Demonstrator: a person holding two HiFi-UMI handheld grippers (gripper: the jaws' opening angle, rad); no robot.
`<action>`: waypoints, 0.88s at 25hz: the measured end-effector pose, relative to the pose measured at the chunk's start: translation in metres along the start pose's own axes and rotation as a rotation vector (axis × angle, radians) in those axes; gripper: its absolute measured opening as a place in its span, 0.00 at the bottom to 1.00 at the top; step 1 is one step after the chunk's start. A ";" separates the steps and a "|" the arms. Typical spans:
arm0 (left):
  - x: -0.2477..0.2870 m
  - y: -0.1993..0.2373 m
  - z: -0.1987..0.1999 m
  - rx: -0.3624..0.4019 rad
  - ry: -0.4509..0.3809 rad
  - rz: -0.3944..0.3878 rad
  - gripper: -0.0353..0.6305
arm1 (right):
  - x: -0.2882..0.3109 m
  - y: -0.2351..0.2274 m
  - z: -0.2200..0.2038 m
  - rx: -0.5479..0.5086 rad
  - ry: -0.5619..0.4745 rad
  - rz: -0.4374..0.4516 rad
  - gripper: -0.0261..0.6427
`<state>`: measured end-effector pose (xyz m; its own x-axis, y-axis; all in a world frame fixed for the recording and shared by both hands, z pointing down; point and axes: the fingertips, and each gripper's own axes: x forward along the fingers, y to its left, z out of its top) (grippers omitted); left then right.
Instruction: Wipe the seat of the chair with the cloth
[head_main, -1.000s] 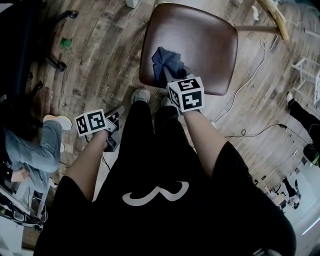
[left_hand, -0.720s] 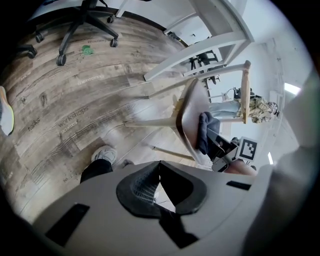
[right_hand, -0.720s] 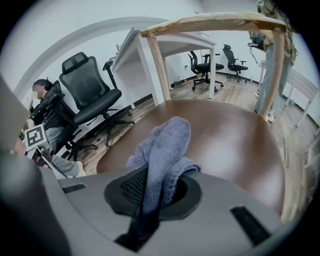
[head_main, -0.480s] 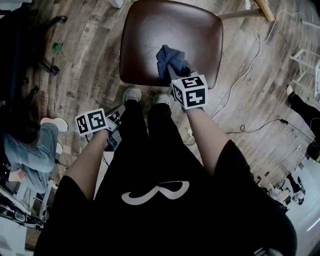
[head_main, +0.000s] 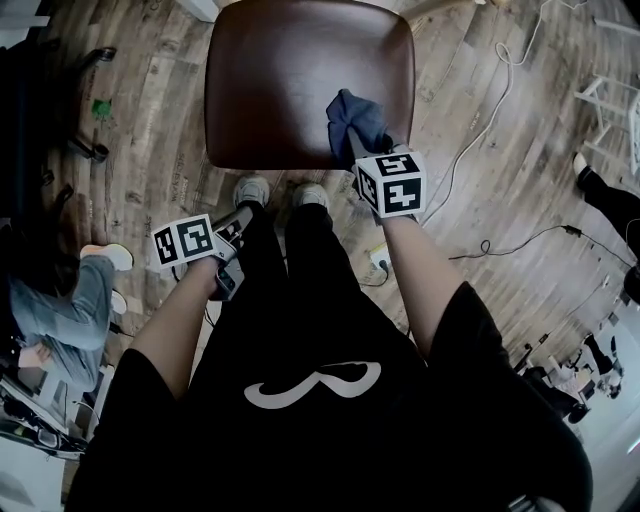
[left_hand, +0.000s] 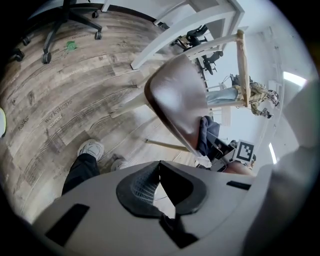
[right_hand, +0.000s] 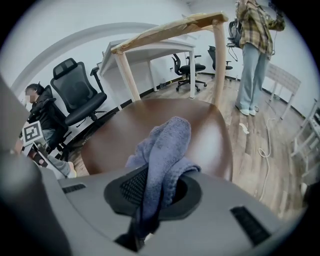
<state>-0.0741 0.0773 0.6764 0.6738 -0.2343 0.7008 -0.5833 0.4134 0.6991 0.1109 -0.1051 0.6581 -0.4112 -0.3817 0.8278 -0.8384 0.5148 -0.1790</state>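
The brown chair seat (head_main: 300, 70) fills the top of the head view, just beyond the person's shoes. My right gripper (head_main: 352, 146) is shut on a blue-grey cloth (head_main: 356, 116), which rests on the seat's near right part. In the right gripper view the cloth (right_hand: 167, 145) bunches up between the jaws of the right gripper (right_hand: 160, 186), with the seat (right_hand: 150, 120) right behind it. My left gripper (head_main: 235, 224) hangs low beside the person's left leg, off the chair. The left gripper (left_hand: 159, 163) is shut and holds nothing, and its view shows the seat (left_hand: 175, 100) and cloth (left_hand: 207, 135) from the side.
A wooden table leg (right_hand: 218, 60) stands just behind the chair. A standing person (right_hand: 252, 55) is beyond it, and an office chair (right_hand: 80, 95) is at the left. A white cable (head_main: 480, 100) runs over the floor right of the chair. A seated person's legs (head_main: 60, 300) are far left.
The right gripper has dragged the cloth rightwards across the front of the seat, from its left part to its right part. The left gripper has stayed where it was.
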 end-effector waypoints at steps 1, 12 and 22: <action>0.003 -0.003 -0.001 0.004 0.002 0.001 0.07 | -0.004 -0.008 -0.003 0.002 -0.001 -0.009 0.11; 0.032 -0.030 -0.015 0.027 -0.006 -0.002 0.07 | -0.035 -0.080 -0.034 0.074 -0.007 -0.093 0.11; 0.032 -0.073 -0.020 0.028 -0.087 -0.052 0.07 | -0.050 -0.096 -0.040 0.112 -0.015 -0.034 0.11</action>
<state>-0.0015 0.0571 0.6451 0.6623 -0.3311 0.6721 -0.5616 0.3745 0.7378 0.2259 -0.1046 0.6554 -0.3865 -0.4098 0.8263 -0.8863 0.4129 -0.2098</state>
